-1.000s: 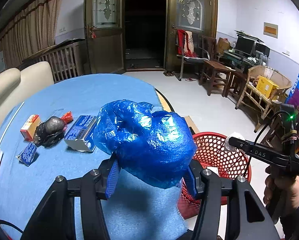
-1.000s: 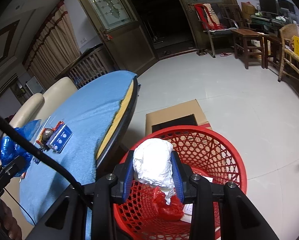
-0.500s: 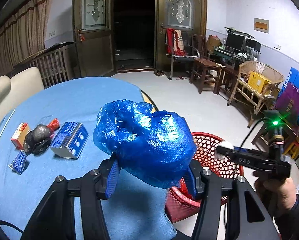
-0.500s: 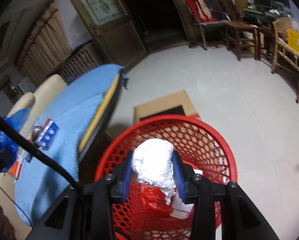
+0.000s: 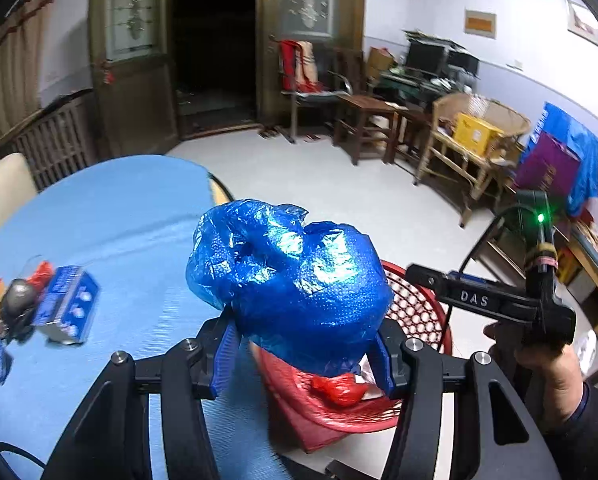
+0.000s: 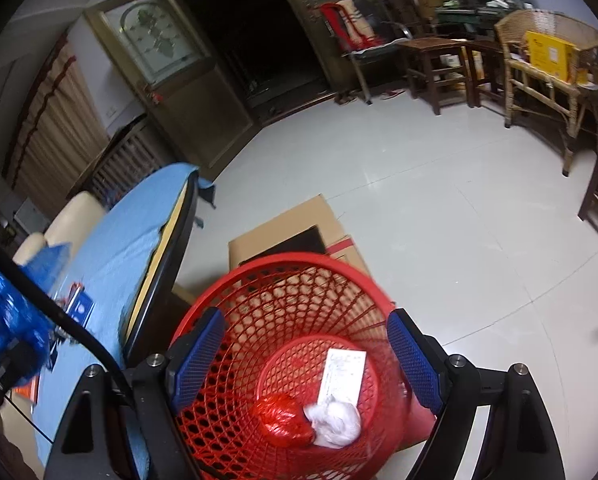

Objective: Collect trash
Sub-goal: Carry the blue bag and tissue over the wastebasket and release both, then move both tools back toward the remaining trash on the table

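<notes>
White wad now in basket

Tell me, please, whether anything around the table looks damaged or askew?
Yes: the blue tablecloth looks torn at the table's edge nearest the red basket, exposing the yellowish tabletop rim, with a loose flap hanging off.
</notes>
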Demonstrator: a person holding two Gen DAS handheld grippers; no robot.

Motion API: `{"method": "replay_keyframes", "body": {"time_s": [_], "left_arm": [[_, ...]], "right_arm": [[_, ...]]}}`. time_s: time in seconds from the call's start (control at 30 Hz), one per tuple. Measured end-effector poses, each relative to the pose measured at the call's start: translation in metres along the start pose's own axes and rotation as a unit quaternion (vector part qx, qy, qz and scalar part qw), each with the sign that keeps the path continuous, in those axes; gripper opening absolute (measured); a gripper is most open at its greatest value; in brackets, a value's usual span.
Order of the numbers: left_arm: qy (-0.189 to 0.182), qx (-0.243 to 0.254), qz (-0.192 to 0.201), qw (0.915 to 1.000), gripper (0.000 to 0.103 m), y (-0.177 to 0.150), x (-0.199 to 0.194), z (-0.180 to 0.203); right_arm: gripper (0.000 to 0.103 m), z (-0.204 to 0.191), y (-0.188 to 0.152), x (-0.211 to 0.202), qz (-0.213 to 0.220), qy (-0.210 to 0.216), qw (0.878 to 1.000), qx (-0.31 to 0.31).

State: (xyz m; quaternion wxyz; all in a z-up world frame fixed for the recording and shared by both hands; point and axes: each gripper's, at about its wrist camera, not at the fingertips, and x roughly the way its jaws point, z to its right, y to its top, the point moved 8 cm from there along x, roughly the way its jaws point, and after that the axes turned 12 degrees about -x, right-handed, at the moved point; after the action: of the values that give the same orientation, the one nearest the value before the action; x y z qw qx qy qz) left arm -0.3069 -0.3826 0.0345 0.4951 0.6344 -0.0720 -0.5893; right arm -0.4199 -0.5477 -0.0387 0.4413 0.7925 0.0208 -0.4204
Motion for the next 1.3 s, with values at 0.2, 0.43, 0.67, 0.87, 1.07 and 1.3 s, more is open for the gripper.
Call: {"method": "replay_keyframes", "body": {"time_s": [0.2,0.43,0.67,0.87,1.07,1.3], "left_arm": [[-0.021,0.015,-0.030,0.9992,0.058,-0.002,0.030,0.024],[-0.007,0.005,-0.087,0.9962,0.082,-0.007,0.068,0.023],[0.006,-0.033,-0.082,0.9961,0.082,-0.005,0.055,-0.012],[0.018,-0.094,-0.054,0.9939,0.082,0.001,0.028,-0.060],[0.051,-0.154,-0.032,0.9863,0.082,-0.009,0.001,-0.122],[0.083,-0.249,-0.008,0.9649,0.082,-0.032,-0.032,-0.200]], "right_arm": [[0.086,0.019,-0.001,-0.002,0.000,-0.012,1.000,0.016],[0.086,0.030,0.004,-0.006,-0.002,-0.025,0.999,0.020],[0.086,0.025,0.006,-0.003,-0.008,-0.028,0.999,0.014],[0.086,-0.005,0.013,0.003,-0.012,-0.015,1.000,-0.013],[0.086,-0.047,0.016,0.007,-0.018,0.003,0.999,-0.049],[0.086,-0.101,0.012,0.013,-0.032,0.023,0.995,-0.095]]}}
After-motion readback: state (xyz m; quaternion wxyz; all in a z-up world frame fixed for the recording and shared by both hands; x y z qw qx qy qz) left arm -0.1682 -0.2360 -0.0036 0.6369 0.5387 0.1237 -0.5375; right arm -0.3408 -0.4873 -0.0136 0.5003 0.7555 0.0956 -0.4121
